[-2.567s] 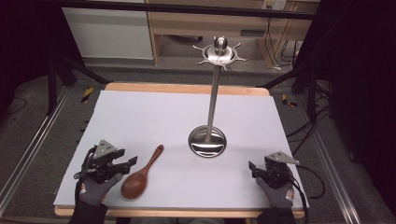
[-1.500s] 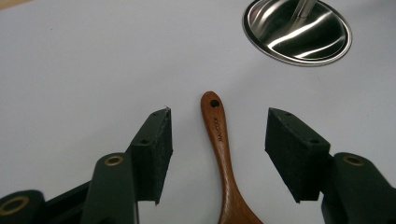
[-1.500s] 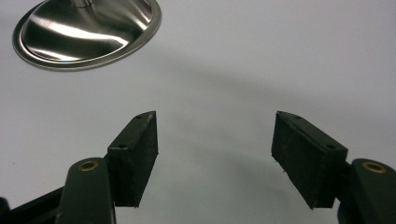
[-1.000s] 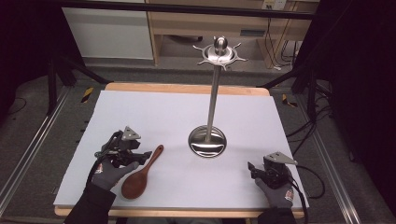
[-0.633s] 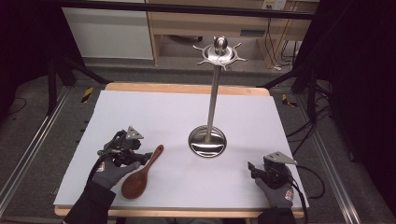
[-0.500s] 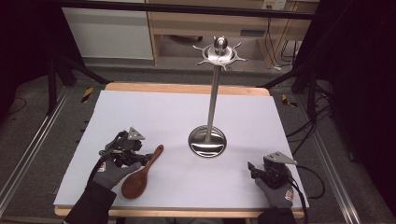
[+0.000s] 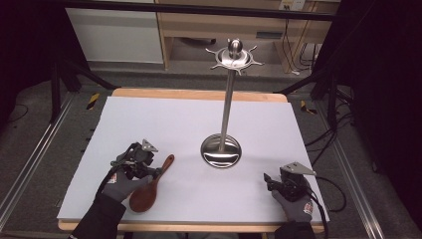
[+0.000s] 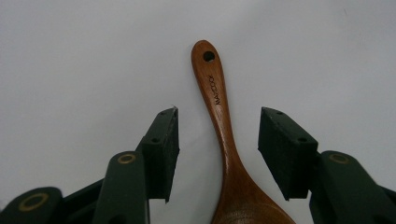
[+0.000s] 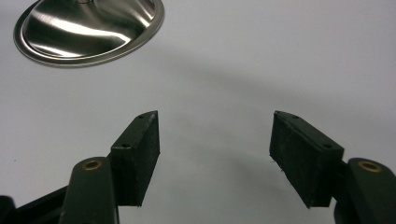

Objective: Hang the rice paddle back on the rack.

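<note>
Wooden spoon [image 8: 223,122] between left gripper's [image 8: 218,140] jaws

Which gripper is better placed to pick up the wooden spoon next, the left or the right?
Left. The left gripper already straddles the wooden spoon, its jaws just closing, pads not yet touching. The right gripper rests apart, open.

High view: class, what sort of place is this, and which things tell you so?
Probably a lab recording bench, not a kitchen: a wooden table under a white sheet, metal floor rails alongside it, loose cables, and black curtains at the sides.
</note>
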Action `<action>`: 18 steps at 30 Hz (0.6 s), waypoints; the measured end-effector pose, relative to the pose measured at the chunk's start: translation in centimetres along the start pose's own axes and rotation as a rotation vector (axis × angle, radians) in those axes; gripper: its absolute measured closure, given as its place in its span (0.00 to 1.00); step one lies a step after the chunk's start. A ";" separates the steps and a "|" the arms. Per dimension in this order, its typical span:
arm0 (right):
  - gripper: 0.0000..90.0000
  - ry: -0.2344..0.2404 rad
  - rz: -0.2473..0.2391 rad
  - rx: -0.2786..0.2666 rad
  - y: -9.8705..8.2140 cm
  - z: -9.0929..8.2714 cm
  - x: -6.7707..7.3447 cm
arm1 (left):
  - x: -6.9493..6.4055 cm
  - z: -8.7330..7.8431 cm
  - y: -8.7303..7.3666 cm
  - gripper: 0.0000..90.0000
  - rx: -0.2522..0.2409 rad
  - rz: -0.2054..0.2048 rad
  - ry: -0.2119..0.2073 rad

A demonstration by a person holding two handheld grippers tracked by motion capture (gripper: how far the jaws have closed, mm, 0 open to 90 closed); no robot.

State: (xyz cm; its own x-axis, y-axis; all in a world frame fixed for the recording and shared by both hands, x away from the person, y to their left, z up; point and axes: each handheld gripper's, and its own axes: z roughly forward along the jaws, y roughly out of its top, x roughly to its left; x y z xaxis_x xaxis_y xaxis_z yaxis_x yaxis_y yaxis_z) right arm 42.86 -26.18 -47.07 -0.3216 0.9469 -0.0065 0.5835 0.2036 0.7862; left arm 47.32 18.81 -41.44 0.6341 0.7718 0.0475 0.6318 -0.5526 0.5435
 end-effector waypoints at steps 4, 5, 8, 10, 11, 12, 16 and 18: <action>0.38 0.001 -0.001 0.002 0.0 0.0 0.0 | 0.0 0.4 -0.1 0.54 0.020 -0.004 -0.009; 0.38 0.001 -0.001 0.002 0.0 0.0 0.0 | 0.0 0.5 -0.1 0.54 0.025 -0.001 -0.010; 0.38 0.003 -0.006 -0.001 0.0 0.0 0.0 | 0.1 0.7 -0.3 0.54 0.039 -0.001 -0.014; 0.38 0.006 -0.005 -0.002 0.0 0.0 0.0 | 0.1 0.9 -0.4 0.55 0.046 -0.004 -0.017; 0.38 0.006 -0.005 -0.002 0.0 0.0 0.0 | 0.2 1.0 -0.4 0.55 0.050 -0.003 -0.017; 0.38 0.004 -0.009 -0.002 0.0 0.0 0.0 | 0.2 1.1 -0.4 0.55 0.057 -0.003 -0.019; 0.39 0.006 -0.009 0.001 0.0 0.0 0.1 | 0.2 1.6 -0.5 0.57 0.081 -0.005 -0.021; 0.39 0.006 -0.010 0.003 0.0 0.0 0.1 | 0.2 1.7 -0.5 0.59 0.089 -0.009 -0.025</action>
State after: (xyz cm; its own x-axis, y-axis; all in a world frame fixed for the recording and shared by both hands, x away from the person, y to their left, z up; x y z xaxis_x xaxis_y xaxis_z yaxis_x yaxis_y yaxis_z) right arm 42.90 -26.11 -47.06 -0.3322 0.9432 -0.0104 0.5823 0.2137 0.7844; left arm 47.88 18.72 -43.14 0.6384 0.7694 0.0219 0.6738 -0.5724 0.4672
